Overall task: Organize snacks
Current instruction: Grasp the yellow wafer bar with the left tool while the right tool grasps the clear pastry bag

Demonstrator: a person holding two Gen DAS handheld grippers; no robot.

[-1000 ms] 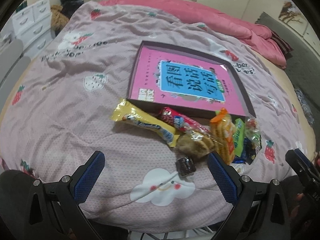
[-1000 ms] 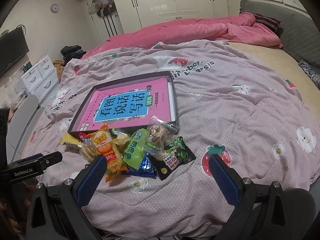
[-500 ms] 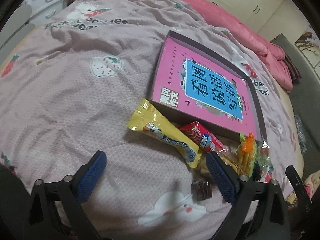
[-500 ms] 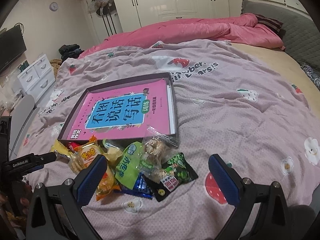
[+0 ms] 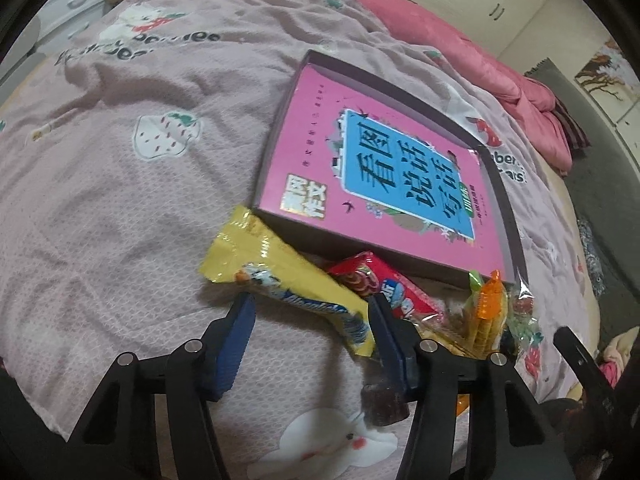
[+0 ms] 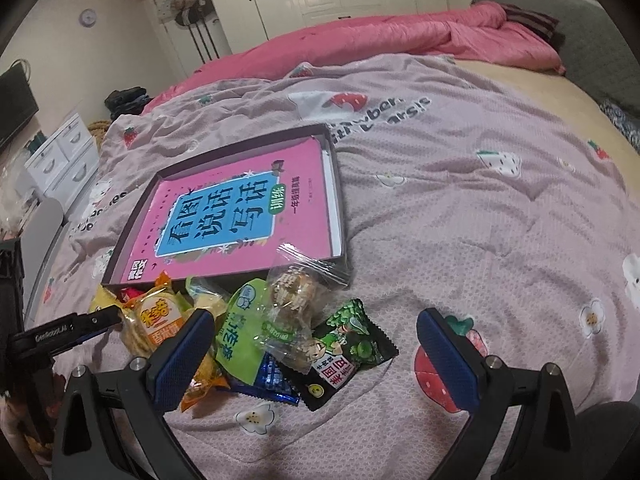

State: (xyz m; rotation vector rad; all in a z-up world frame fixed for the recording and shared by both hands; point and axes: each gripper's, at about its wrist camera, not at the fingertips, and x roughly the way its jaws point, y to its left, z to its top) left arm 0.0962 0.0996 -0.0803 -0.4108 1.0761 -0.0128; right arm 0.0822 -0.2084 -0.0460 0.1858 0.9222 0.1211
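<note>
I'm looking at a bed (image 6: pixel 460 208) wearing a pale pink strawberry-print quilt. A shallow dark box (image 6: pixel 337 184) is lying flat on it, and a heap of snack packets (image 6: pixel 260 332) is lying against its near edge. A pink duvet (image 6: pixel 380 40) is lying bunched along the far side.

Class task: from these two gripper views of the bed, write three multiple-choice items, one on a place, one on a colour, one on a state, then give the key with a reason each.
1. Where is the snack pile?
A. inside the box
B. on the quilt in front of the box
C. on the drawers

2. What colour is the long wrapper between the left gripper's jaws?
A. yellow
B. green
C. white

3. How is the right gripper?
A. shut on a packet
B. open
C. out of view

Key: B, snacks lie before the box wall; A, yellow foil; B, wide jaws grip nothing.
</note>
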